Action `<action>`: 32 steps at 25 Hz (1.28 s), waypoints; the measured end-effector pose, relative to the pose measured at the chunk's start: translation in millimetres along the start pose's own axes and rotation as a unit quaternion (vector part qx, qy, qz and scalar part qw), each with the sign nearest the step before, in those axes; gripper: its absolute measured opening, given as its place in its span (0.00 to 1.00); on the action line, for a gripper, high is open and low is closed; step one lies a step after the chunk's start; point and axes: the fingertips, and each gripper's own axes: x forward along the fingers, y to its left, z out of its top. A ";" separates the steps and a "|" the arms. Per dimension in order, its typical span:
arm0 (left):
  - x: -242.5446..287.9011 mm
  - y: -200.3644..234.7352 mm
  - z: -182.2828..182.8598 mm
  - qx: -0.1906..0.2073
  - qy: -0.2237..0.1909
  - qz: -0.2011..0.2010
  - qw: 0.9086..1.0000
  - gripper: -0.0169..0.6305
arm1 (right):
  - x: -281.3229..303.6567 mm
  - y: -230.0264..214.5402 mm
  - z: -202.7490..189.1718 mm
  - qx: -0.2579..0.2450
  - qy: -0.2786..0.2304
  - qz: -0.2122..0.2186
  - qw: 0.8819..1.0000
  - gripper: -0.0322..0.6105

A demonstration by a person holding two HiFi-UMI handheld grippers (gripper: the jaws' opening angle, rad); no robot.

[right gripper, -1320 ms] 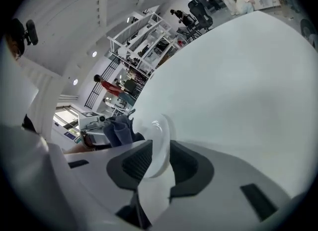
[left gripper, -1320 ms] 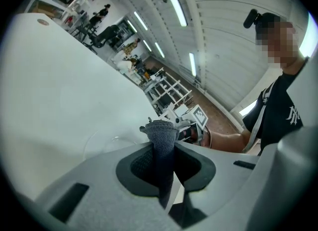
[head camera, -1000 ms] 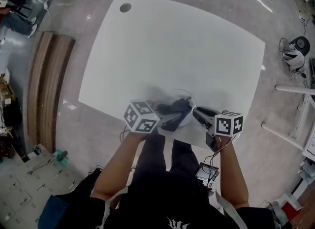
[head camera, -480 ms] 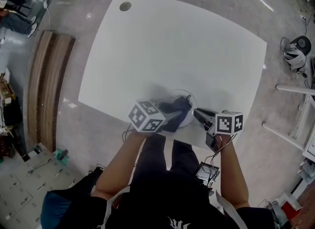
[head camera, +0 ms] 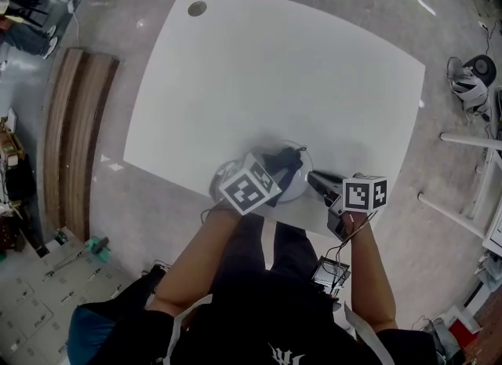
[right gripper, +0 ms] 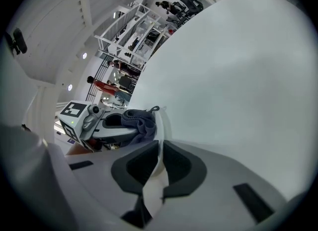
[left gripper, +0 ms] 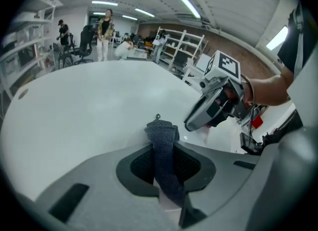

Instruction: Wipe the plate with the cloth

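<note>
White bench (head camera: pixel 274 81) beneath all, spreading far ahead of both tools. Pale plate (head camera: pixel 300 169) at near edge of bench, between the two tools. Right hand-held gripper (head camera: pixel 315 178) at plate's right side, jaws pinched on thin plate rim (right gripper: pixel 158 165). Left hand-held gripper (head camera: pixel 273 177) just left of it, over plate, jaws clamped on dark grey cloth (left gripper: pixel 164 160). Cloth (head camera: pixel 282 166) bunched beyond left jaw tips, lying against plate just ahead-left of right jaws (right gripper: pixel 136 120).
</note>
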 end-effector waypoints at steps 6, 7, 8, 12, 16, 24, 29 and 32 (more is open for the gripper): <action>-13.9 13.1 -10.6 0.028 0.000 0.048 0.998 0.11 | 1.4 0.8 0.9 0.000 -0.008 -0.005 1.000 0.09; -17.6 16.4 -13.8 0.028 0.001 0.053 0.998 0.11 | 2.2 0.9 1.2 0.001 -0.009 -0.005 1.000 0.09; -21.0 18.6 -16.9 0.028 0.003 0.056 0.998 0.11 | 2.8 0.8 1.7 0.003 -0.010 -0.005 1.000 0.09; -27.6 13.7 -28.1 0.044 0.017 0.061 0.997 0.11 | 4.9 1.3 3.3 0.005 -0.017 -0.006 1.000 0.09; -32.2 6.5 -39.1 0.052 0.023 0.065 0.996 0.11 | 9.1 5.4 4.2 -0.001 -0.019 -0.011 1.000 0.09; -34.3 -17.1 -48.8 0.101 0.047 0.051 0.992 0.11 | 10.8 6.9 5.6 -0.002 -0.027 -0.020 0.999 0.09; -24.4 -44.8 -44.0 0.116 0.048 0.020 0.992 0.11 | 9.3 6.5 6.3 -0.001 -0.032 -0.023 0.999 0.09; -11.0 -53.3 -37.5 0.124 0.048 0.008 0.991 0.11 | 9.2 5.4 6.5 0.001 -0.035 -0.024 0.999 0.08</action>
